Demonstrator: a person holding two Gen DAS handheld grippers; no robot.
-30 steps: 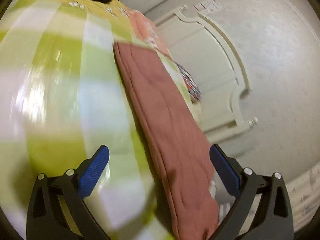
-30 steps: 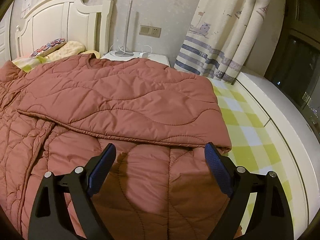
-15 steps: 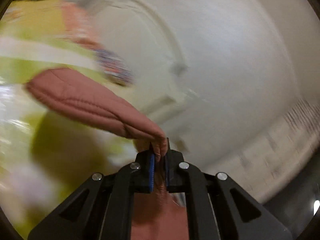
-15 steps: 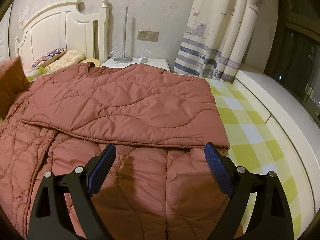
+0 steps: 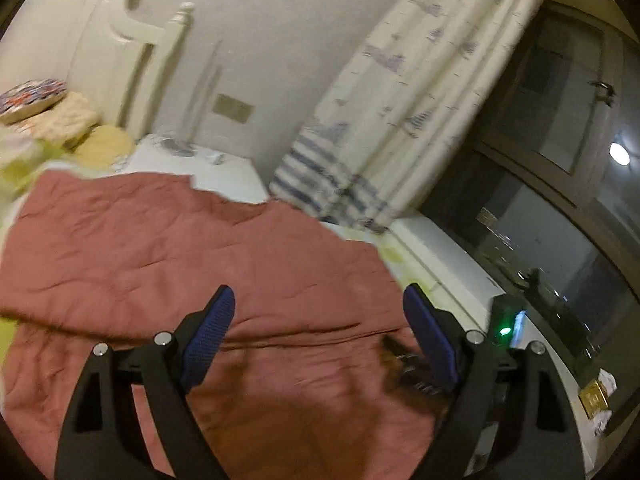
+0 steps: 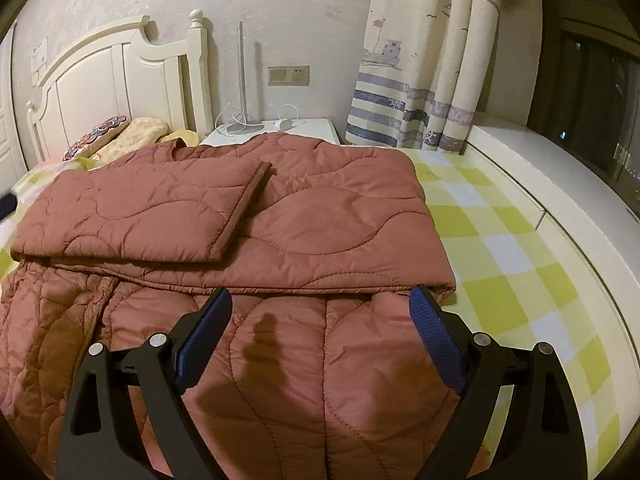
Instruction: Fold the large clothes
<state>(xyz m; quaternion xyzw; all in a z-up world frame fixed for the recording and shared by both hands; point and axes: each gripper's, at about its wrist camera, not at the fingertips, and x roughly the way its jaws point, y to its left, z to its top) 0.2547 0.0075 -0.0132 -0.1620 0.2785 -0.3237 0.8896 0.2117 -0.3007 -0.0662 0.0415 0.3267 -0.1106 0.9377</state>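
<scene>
Left wrist view: the left tool (image 5: 318, 322) hangs with its jaws wide, holding nothing, over the rust-red quilted coat (image 5: 168, 248) spread on the bed. The picture is blurred, but a curtain (image 5: 400, 96) and a dark window (image 5: 560, 168) show beyond.

Right wrist view: the right tool (image 6: 320, 322) is wide too and empty, low over the coat's lower half. A sleeve (image 6: 152, 216) lies folded across the chest, and the upper part lies as a flat layer over the lower. The checked sheet (image 6: 520, 264) shows to the right. I judge the sides are folded in; the lengthwise folds look left to do.
</scene>
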